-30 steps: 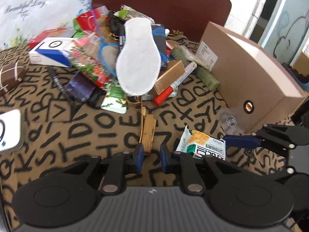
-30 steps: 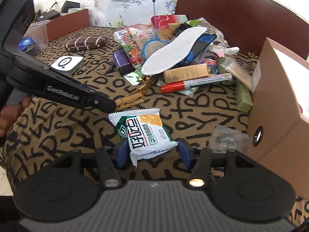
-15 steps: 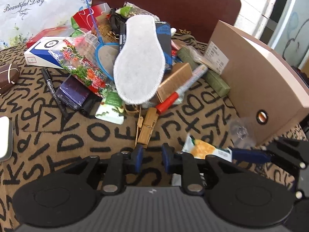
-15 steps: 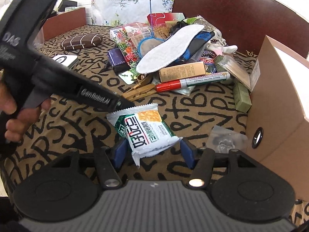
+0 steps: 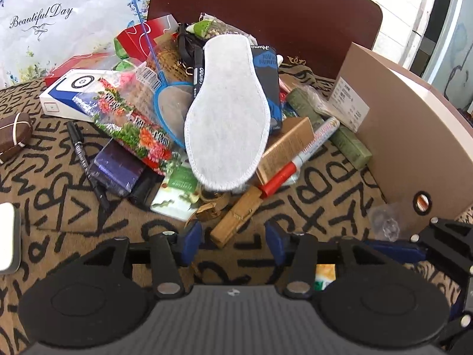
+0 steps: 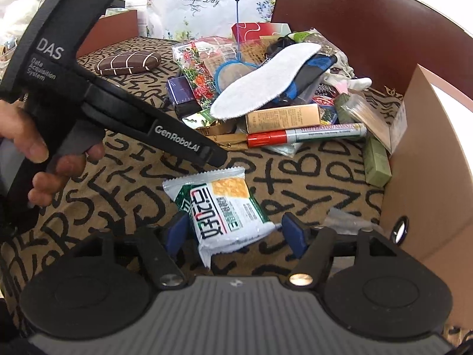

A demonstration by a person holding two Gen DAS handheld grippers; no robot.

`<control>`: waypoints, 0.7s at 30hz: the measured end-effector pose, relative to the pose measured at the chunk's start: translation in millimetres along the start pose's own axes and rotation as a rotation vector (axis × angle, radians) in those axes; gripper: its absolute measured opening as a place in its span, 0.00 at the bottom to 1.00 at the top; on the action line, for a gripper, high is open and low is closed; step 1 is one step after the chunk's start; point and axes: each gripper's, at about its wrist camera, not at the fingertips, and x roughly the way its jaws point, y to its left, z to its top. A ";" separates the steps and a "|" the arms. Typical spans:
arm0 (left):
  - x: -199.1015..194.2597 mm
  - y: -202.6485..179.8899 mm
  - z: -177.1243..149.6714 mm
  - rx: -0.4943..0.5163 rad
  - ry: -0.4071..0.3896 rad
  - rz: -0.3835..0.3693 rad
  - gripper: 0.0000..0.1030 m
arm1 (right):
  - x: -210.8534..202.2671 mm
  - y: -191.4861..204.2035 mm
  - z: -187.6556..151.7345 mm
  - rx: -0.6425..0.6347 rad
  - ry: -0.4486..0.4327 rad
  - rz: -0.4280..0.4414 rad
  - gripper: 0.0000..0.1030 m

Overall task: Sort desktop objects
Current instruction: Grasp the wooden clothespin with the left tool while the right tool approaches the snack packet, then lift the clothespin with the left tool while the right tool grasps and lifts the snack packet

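Snack packet [image 6: 224,210], white and green with a picture of crackers, flat on the letter-patterned tabletop [image 6: 310,171] between the blue fingertips of the right tongs [image 6: 236,233], spread wide, no pad pressing on it. To the right of those tips, crumpled clear plastic [image 6: 346,222], then the cardboard box [image 6: 428,177] with its round hole. Left tongs [image 5: 233,238] open partway, gripping nothing, tips just short of the near end of the wooden clothespin [image 5: 236,219], tilted on the cloth straight ahead. Seen from the right wrist, the left tool's black arm slanting down from the left hand [image 6: 38,153] toward the packet's far edge. Beyond the clothespin, a heap: red-capped whiteboard marker [image 5: 295,159] right of centre, gold-brown carton [image 5: 283,151] beside it, green sachet [image 5: 177,189] left of centre, purple box [image 5: 118,168] and black pen [image 5: 85,162] further left. Atop the heap, white insole [image 5: 227,112], toe end nearest, over a blue-rimmed net [image 5: 174,103] with long thin handle. Floral packet [image 5: 130,124] left of that, blue-and-white box [image 5: 68,94] behind it. Far right against the box wall, olive-green bars [image 5: 351,145]. Far left, brown striped case [image 5: 14,136]. Farthest, white bag reading "Beautiful Day" [image 5: 41,17] and dark red chair back [image 5: 266,9].
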 end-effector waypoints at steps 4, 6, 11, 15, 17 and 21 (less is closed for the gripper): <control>10.7 -7.8 7.1 0.037 -0.001 0.008 0.47 | 6.2 -1.8 4.0 0.012 -0.003 0.026 0.65; 13.5 -14.5 7.2 0.083 0.003 0.021 0.37 | 7.4 -1.9 4.2 0.016 -0.006 0.039 0.65; 10.5 -18.6 4.2 0.150 0.018 -0.010 0.24 | 3.4 -1.3 0.7 -0.001 0.013 0.100 0.63; 13.9 -18.9 4.8 0.140 0.018 -0.015 0.27 | 6.5 3.3 5.2 -0.030 0.023 0.112 0.65; 13.1 -20.5 4.6 0.159 0.025 -0.023 0.21 | 11.8 5.5 6.1 -0.044 0.040 0.120 0.67; 10.4 -17.9 2.5 0.155 0.030 -0.042 0.14 | 15.2 6.9 5.9 -0.056 0.037 0.131 0.71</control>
